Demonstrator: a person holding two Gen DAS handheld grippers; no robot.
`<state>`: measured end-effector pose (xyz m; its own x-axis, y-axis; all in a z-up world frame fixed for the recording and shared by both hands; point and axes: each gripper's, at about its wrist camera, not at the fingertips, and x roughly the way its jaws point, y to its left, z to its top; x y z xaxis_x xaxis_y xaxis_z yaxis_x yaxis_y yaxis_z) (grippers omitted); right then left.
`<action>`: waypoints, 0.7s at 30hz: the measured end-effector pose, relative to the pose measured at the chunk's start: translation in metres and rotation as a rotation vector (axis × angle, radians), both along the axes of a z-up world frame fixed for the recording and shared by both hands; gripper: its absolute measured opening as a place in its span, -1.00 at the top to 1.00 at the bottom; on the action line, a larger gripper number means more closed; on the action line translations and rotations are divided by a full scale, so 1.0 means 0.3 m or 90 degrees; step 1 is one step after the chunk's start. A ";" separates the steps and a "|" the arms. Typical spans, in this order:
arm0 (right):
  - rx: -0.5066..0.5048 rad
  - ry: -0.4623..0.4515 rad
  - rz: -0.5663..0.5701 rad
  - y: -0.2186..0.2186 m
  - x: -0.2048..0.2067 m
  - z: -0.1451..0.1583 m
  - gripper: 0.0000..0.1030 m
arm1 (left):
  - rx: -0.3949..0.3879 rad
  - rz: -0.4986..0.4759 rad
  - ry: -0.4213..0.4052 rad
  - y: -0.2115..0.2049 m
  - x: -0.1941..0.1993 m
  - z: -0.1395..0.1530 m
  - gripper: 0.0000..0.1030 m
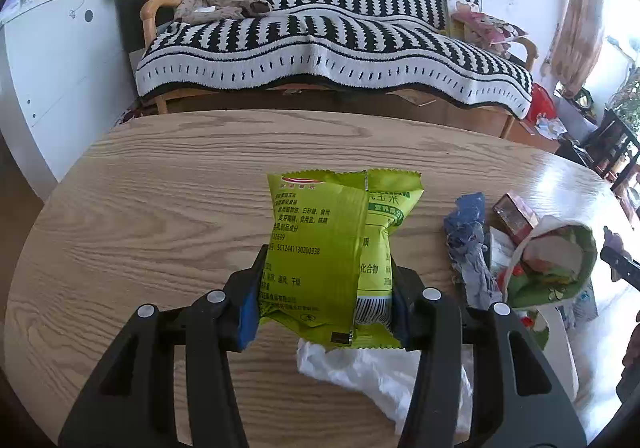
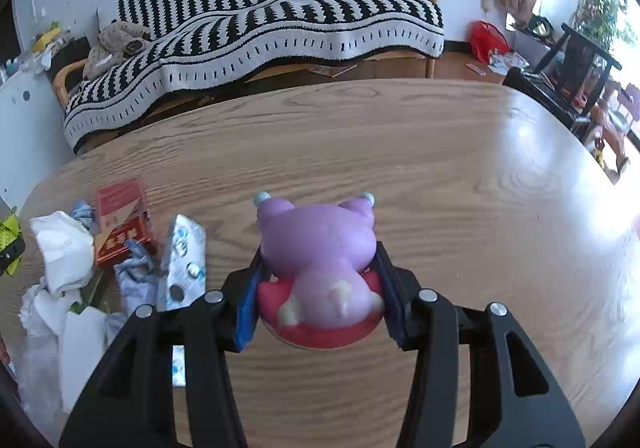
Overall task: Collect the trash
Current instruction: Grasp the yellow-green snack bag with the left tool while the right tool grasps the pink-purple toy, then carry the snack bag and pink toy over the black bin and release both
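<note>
My left gripper (image 1: 325, 288) is shut on a green snack wrapper (image 1: 328, 248), held upright over the wooden table (image 1: 160, 208). My right gripper (image 2: 320, 288) is shut on a purple and pink squishy animal toy (image 2: 320, 260) above the table (image 2: 440, 188). Trash lies in a pile: a crumpled white tissue (image 2: 64, 248), a red box (image 2: 122, 216), a silver pill blister pack (image 2: 184, 260) and a blue-grey crumpled paper (image 1: 468, 244). A white plastic sheet (image 1: 380, 372) lies under the wrapper.
A green-rimmed open bag or container (image 1: 552, 264) sits at the table's right edge in the left wrist view. A sofa with a black and white striped blanket (image 1: 320, 40) stands behind the table. A white cabinet (image 1: 52, 60) is at the left.
</note>
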<state>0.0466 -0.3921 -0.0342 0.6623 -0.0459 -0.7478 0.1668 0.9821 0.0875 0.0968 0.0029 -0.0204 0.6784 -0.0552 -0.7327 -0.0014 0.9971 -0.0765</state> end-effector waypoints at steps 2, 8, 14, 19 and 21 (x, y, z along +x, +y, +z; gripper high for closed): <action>-0.014 0.005 0.006 0.031 -0.019 -0.005 0.03 | -0.005 -0.007 -0.001 0.011 -0.015 0.012 0.03; -0.015 0.003 0.009 0.100 -0.029 0.020 0.03 | -0.005 -0.012 -0.015 0.061 -0.057 0.046 0.03; -0.029 -0.043 0.049 0.173 -0.120 0.149 0.03 | 0.015 -0.033 -0.106 0.027 -0.220 0.206 0.03; -0.044 -0.102 0.051 0.111 -0.314 0.300 0.02 | 0.024 -0.144 -0.155 -0.225 -0.417 0.333 0.03; -0.029 -0.115 0.034 0.046 -0.386 0.352 0.02 | 0.015 -0.213 -0.151 -0.359 -0.494 0.355 0.03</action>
